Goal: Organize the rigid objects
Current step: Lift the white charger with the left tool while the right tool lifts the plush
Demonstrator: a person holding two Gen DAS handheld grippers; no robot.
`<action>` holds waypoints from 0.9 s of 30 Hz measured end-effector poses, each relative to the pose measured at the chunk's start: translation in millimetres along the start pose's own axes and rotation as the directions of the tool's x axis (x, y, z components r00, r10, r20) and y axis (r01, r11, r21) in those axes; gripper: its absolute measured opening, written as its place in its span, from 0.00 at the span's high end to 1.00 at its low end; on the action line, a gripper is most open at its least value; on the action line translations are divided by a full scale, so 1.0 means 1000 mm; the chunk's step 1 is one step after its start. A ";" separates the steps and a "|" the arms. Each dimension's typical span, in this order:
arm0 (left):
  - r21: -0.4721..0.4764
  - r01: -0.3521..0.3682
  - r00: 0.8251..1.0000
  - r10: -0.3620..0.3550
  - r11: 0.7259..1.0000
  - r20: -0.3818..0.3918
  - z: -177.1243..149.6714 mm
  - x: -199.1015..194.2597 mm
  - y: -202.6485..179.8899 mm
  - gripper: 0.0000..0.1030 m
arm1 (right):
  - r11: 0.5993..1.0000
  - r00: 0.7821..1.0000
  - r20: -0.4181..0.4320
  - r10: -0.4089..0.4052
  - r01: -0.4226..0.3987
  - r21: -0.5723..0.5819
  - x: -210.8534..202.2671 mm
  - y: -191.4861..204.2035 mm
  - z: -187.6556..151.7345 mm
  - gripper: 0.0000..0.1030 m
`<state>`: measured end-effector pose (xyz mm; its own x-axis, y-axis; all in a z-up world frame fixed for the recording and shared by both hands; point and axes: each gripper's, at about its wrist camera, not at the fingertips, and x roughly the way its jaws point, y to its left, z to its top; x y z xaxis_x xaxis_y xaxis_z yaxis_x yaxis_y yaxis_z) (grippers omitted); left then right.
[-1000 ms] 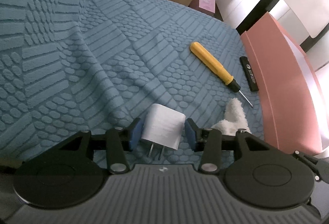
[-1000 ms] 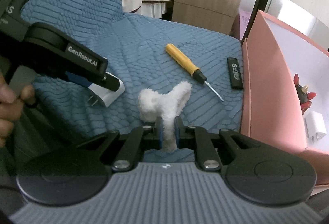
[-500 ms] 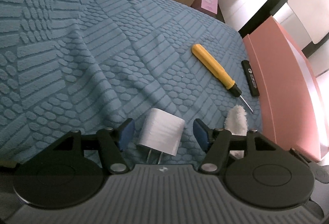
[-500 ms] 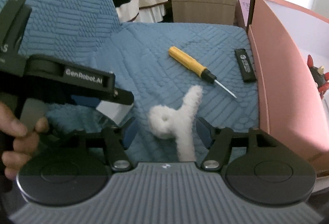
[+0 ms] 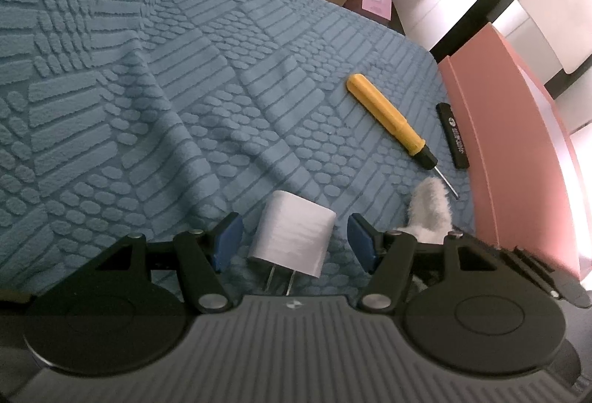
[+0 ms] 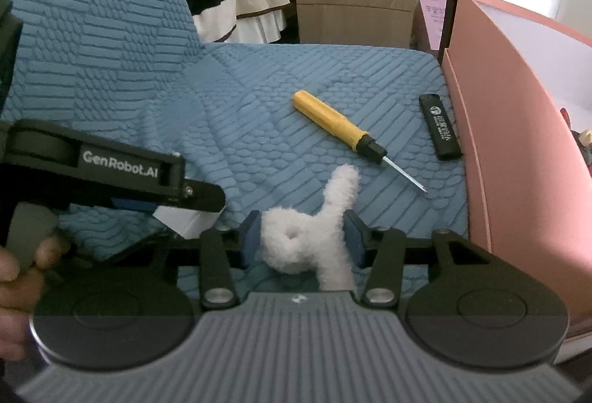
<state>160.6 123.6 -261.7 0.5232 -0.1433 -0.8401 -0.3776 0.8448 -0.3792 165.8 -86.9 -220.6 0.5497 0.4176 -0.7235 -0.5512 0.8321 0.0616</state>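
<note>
left gripper jaws stand wide around the white charger (untouched); right gripper jaws, just closing, flank the fluffy white piece

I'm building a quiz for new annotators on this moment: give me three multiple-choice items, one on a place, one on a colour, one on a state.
1. Where does the flat black lighter lie?
A. beside the pink box wall
B. inside the box
C. under the white charger

2. What colour is the screwdriver's plastic handle?
A. red
B. yellow
C. green

3. How does the left gripper stand to the white plug-in charger cube?
A. clamped on it
B. far away from it
C. open, with gaps either side

Key: 1 A, it rests on the blue textured cover alongside the wall. 2 B, plainly yellow. 3 C, both blue fingers clear the charger.
</note>
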 end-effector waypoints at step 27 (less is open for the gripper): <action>0.060 -0.091 0.993 0.087 0.994 0.075 -0.019 -0.020 -0.017 0.52 | 1.000 0.999 -0.033 -0.023 0.023 0.003 -0.019 -0.011 0.007 0.54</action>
<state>142.6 102.3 -245.7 0.5440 -0.0307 -0.8385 -0.3775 0.8835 -0.2772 165.6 -101.1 -202.7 0.5410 0.3857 -0.7473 -0.5361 0.8429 0.0470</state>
